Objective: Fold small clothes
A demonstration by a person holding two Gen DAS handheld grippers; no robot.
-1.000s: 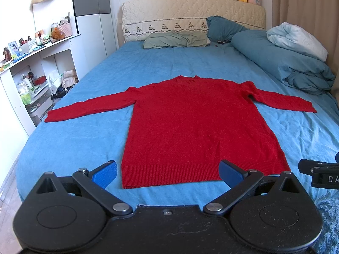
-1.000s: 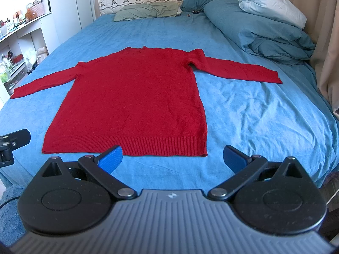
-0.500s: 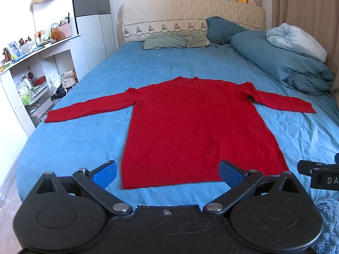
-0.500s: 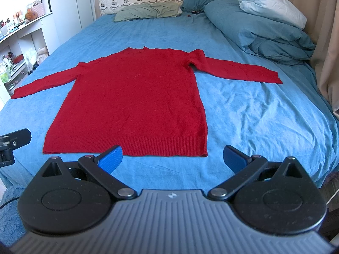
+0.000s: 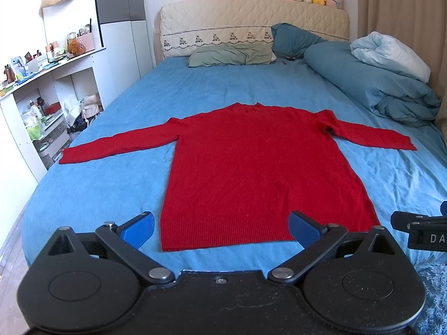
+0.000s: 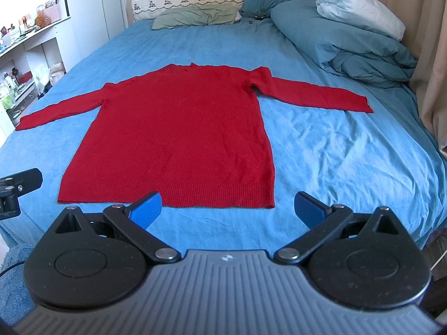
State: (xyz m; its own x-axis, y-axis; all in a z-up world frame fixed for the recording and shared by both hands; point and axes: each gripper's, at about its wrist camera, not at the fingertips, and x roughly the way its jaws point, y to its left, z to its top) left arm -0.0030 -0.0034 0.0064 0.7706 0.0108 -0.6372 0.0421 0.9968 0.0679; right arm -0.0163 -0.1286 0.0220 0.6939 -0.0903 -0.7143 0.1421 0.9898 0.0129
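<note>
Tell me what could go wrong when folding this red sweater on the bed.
The red knitted sweater lies flat on a wrinkled blue bedsheet; an open claw, left claw or right claw, might pinch the sheet too. The sleeve by the teal duvet may be awkward to reach.
</note>
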